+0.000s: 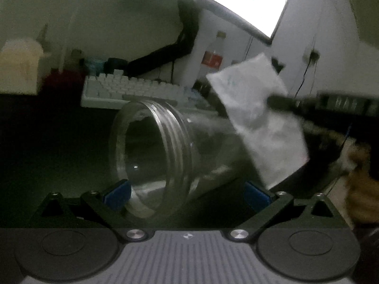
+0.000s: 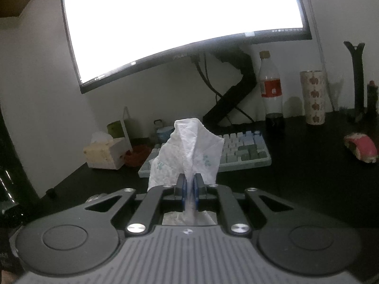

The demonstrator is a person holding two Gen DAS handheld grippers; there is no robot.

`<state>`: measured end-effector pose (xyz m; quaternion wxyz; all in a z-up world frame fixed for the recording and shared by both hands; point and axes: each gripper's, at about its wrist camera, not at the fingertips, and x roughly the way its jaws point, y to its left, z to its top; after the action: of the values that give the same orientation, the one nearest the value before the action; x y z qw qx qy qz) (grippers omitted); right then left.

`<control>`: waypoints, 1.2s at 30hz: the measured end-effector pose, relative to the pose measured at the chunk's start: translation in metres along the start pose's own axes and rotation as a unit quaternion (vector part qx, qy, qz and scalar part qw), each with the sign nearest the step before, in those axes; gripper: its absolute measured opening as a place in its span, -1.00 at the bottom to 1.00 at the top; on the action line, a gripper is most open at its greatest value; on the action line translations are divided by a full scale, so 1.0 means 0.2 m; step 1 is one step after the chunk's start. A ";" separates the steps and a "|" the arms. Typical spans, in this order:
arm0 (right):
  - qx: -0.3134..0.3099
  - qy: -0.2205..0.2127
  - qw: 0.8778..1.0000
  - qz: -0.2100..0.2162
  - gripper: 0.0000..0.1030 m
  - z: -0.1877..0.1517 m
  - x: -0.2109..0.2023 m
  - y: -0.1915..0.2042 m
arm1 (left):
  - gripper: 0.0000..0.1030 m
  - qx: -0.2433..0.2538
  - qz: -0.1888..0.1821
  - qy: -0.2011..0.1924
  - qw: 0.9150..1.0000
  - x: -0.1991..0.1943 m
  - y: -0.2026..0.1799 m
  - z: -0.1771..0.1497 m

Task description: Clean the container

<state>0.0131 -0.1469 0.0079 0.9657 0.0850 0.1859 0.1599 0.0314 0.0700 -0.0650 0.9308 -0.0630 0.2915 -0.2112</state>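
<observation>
1. Our left gripper point(image 1: 187, 195) stands with its jaws spread wide; its blue pads point(image 1: 118, 194) sit either side of the clear, threaded-neck glass jar point(image 1: 154, 153), which lies on its side on the dark desk point(image 1: 59, 142), mouth turned toward the camera. The left pad is right at the rim, the right pad stands off the jar; we cannot tell whether the left one touches, and nothing pinches the jar.
2. Our right gripper point(image 2: 189, 184) is clamped tight on a crumpled white paper tissue with a faint blue-green print point(image 2: 189, 146); in the left wrist view that tissue hangs just above and to the right of the jar's body, apart from its mouth.
3. We judge the step in hand to be securing the jar before wiping. We should close on the neck squarely, since a round glass wall may roll or slip out sideways.
4. Then we would steer the tissue's free end into the mouth, keeping the white keyboard point(image 2: 236, 151) behind clear of our sweep.
5. The tissue is soft, so we should push slowly to stop it bunching at the rim.
</observation>
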 end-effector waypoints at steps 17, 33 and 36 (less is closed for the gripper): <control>-0.078 0.048 0.995 0.026 -0.81 -0.12 0.20 0.30 | 1.00 0.056 -0.028 -0.013 0.998 -0.03 -0.05 0.00; -0.038 0.043 0.998 0.003 -0.80 -0.09 0.22 0.12 | 1.00 0.110 -0.119 -0.011 0.987 -0.05 -0.15 -0.05; -0.030 0.050 0.998 0.015 -0.80 -0.08 0.21 0.10 | 0.99 0.078 -0.061 0.013 0.995 0.02 -0.11 -0.04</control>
<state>0.0375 -0.1122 -0.0168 0.9547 0.0502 0.2281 0.1841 0.0232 0.0489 -0.0688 0.9144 -0.0050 0.2819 -0.2906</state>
